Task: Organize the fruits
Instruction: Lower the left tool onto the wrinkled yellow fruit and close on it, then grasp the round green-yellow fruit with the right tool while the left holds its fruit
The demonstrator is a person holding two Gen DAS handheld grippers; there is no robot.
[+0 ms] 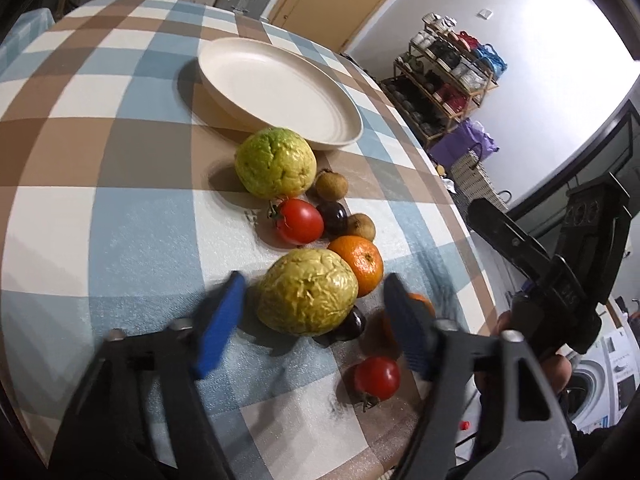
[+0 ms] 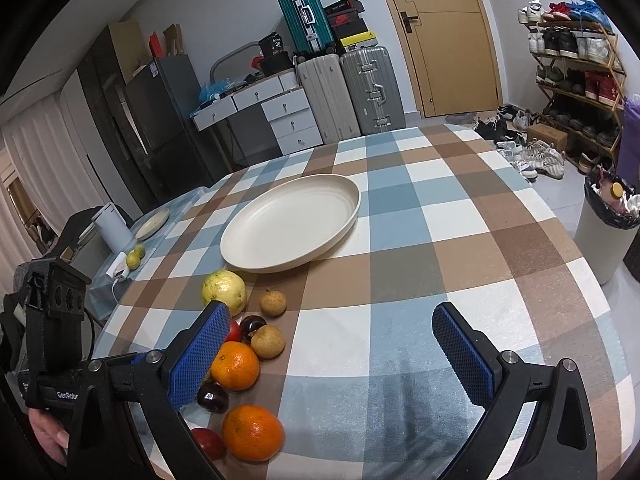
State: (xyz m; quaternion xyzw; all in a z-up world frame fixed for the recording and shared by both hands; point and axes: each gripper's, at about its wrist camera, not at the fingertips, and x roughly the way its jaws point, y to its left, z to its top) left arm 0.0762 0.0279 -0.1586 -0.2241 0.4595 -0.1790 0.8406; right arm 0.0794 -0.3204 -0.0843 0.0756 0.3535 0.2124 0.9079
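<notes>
A cream plate (image 1: 280, 88) (image 2: 292, 224) lies empty on the checked table. Fruits lie in a loose cluster in front of it: two green guavas (image 1: 276, 162) (image 1: 307, 292), two tomatoes (image 1: 300, 222) (image 1: 377, 377), oranges (image 1: 358, 264) (image 2: 235, 365) (image 2: 253, 432), brown kiwis (image 1: 331, 185) (image 2: 273, 302), dark plums (image 1: 333, 216) (image 2: 213, 397). My left gripper (image 1: 316, 324) is open, its blue pads on either side of the near guava, not touching. My right gripper (image 2: 340, 360) is open and empty above the tablecloth, right of the cluster.
The table's right edge (image 1: 472, 248) drops off beside the fruits. A shoe rack (image 2: 576, 80) and a bin (image 2: 608, 224) stand to the right. Suitcases (image 2: 348, 92) and drawers stand at the back. A side table with a kettle (image 2: 112, 228) is on the left.
</notes>
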